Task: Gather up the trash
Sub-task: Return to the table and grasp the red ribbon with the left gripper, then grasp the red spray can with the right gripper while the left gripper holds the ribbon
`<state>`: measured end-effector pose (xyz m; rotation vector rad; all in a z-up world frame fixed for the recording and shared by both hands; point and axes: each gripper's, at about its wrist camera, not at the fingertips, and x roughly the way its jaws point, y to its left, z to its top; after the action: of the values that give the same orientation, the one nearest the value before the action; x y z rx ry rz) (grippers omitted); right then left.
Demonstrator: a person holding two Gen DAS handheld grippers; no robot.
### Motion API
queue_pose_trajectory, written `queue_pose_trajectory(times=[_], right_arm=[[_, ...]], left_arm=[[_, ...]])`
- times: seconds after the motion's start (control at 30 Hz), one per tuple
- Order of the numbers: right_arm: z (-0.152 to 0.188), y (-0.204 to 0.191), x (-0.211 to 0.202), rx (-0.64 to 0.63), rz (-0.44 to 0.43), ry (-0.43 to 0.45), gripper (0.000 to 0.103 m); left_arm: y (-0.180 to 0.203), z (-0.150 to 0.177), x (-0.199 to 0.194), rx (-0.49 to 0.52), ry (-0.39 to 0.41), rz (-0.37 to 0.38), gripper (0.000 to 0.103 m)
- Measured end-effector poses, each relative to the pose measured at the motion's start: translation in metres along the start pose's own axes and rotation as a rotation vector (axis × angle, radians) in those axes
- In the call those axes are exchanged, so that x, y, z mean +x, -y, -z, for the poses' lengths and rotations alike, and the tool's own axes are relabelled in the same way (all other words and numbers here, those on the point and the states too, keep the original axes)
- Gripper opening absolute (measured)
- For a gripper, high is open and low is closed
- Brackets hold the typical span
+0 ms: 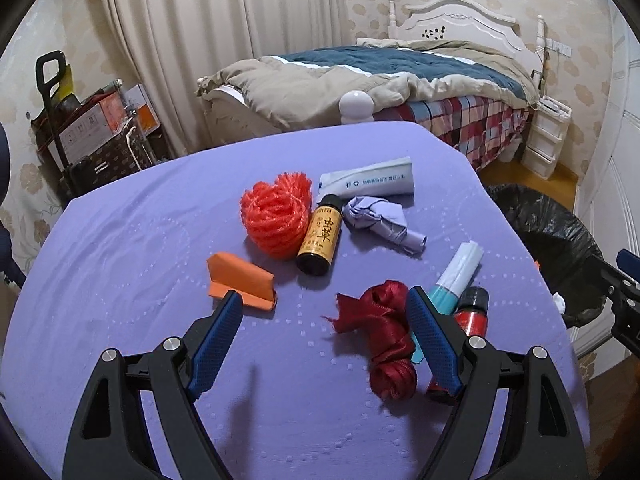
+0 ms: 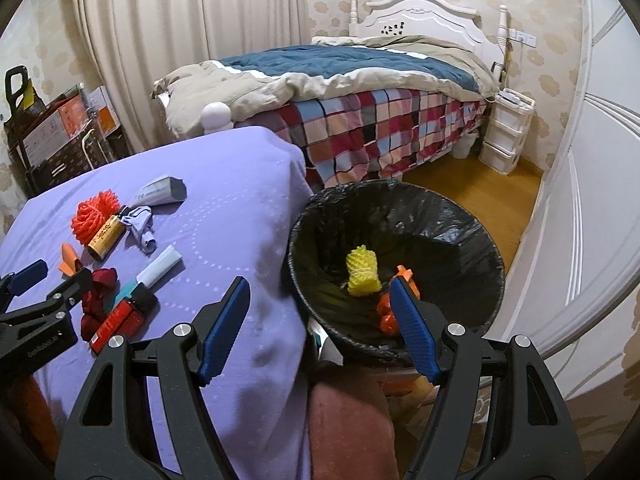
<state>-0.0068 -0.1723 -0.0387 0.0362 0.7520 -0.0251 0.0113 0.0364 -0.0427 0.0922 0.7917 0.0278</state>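
Trash lies on a purple-covered table (image 1: 120,240): an orange net ball (image 1: 276,216), a brown bottle (image 1: 320,240), a folded orange paper (image 1: 240,280), crumpled purple paper (image 1: 380,220), a grey-white tube (image 1: 368,182), a white and teal tube (image 1: 456,276), a red bottle (image 1: 472,312) and a dark red mesh bundle (image 1: 384,336). My left gripper (image 1: 324,300) hovers open above the cloth, the red bundle by its right finger. My right gripper (image 2: 320,292) stands open over the table's edge and the black-lined bin (image 2: 400,200), which holds yellow foam netting (image 2: 362,270) and orange scraps.
A bed (image 1: 400,80) with a checked sheet stands behind the table. Boxes and a trolley (image 1: 88,128) are stacked at the left wall. White drawers (image 2: 504,136) sit by the headboard. A reddish-clothed knee (image 2: 352,432) shows under my right gripper.
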Motion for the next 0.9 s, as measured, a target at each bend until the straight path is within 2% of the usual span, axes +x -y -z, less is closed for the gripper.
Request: queue_pose_trajectory(times=[0.2,0.27,0.3,0.37,0.47,0.57,0.7,0.9], right_arm=[[0.003,-0.006,0.001,-0.008,-0.011,-0.009,0.071],[0.003,-0.007,0.002,-0.01,-0.013,-0.011,0.071],[0.003,-0.009,0.002,-0.011,-0.016,-0.011,0.071],[0.003,-0.011,0.003,-0.013,-0.022,-0.012,0.071],[0.003,-0.017,0.003,-0.022,-0.033,-0.012,0.071],[0.003,-0.024,0.002,-0.035,-0.046,-0.012,0.071],[0.004,-0.034,0.001,-0.053,-0.061,-0.013,0.071],[0.007,-0.051,-0.002,-0.083,-0.089,-0.016,0.071]], left_arm=[[0.0,0.005,0.005,0.002,-0.015,0.03,0.079],[-0.001,0.006,0.008,-0.001,-0.033,0.066,0.062],[-0.001,0.006,0.009,-0.002,-0.039,0.081,0.059],[-0.002,0.007,0.01,-0.014,-0.049,0.147,0.041],[-0.004,0.009,0.009,-0.03,-0.06,0.211,0.025],[-0.004,0.011,0.004,-0.031,-0.052,0.223,0.021],[-0.012,0.013,-0.004,-0.043,-0.043,0.218,0.02],[-0.032,0.016,-0.02,-0.05,-0.008,0.17,0.02]])
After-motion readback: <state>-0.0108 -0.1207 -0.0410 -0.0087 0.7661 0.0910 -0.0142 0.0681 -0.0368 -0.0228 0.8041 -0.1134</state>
